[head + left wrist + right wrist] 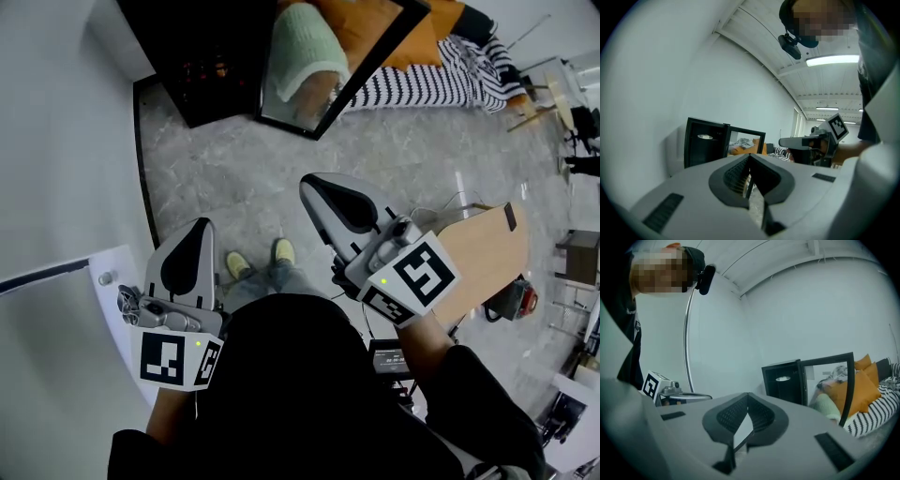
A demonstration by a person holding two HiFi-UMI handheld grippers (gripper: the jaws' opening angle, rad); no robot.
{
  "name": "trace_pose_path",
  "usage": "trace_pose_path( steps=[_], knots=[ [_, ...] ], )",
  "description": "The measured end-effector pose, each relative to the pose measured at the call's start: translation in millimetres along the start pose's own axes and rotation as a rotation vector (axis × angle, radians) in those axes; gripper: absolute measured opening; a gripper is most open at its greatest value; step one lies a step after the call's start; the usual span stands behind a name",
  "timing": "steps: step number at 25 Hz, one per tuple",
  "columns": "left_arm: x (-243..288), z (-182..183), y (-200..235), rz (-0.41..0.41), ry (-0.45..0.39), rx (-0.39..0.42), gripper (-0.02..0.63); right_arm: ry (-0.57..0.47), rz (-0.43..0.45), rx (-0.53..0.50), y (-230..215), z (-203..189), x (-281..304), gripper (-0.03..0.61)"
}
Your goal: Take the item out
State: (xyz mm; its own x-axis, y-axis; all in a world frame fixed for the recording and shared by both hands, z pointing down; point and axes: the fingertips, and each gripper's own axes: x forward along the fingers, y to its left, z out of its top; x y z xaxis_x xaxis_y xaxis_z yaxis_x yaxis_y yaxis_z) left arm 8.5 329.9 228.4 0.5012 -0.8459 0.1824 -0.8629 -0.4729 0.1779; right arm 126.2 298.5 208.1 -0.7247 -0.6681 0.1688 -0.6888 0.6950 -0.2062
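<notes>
A black cabinet [202, 56] stands open on the floor ahead, with its glass door [323, 70] swung out to the right. In the left gripper view the cabinet [705, 145] shows a pale oval shape [705, 137] near the top inside; what it is I cannot tell. The right gripper view shows the same cabinet [783, 380] and door [829, 380]. My left gripper [199, 225] is shut and empty, held at waist height well short of the cabinet. Further forward and higher, my right gripper [309, 183] is also shut with nothing in it.
A white wall runs along the left, with a white ledge [112, 281] beside my left gripper. A sofa with orange cushions and a striped blanket [422, 80] lies beyond the door. A wooden table [483, 262] stands to my right. Grey stone floor [225, 178] lies between me and the cabinet.
</notes>
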Motion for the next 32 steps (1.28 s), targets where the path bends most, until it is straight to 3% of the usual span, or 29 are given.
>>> trace_pose_path(
  steps=[9, 22, 32],
  knots=[
    [-17.4, 1.3, 3.4, -0.018, -0.026, 0.061, 0.009, 0.023, -0.001, -0.006, 18.4, -4.4, 9.1, 0.002],
    [-54.2, 12.2, 67.3, 0.028, -0.076, 0.042, 0.009, 0.043, 0.008, -0.051, 66.6, -1.4, 57.4, 0.002],
    [-52.6, 9.0, 84.0, 0.031, -0.081, 0.018, 0.009, 0.055, -0.011, -0.041, 64.5, -9.1, 69.2, 0.002]
  ],
)
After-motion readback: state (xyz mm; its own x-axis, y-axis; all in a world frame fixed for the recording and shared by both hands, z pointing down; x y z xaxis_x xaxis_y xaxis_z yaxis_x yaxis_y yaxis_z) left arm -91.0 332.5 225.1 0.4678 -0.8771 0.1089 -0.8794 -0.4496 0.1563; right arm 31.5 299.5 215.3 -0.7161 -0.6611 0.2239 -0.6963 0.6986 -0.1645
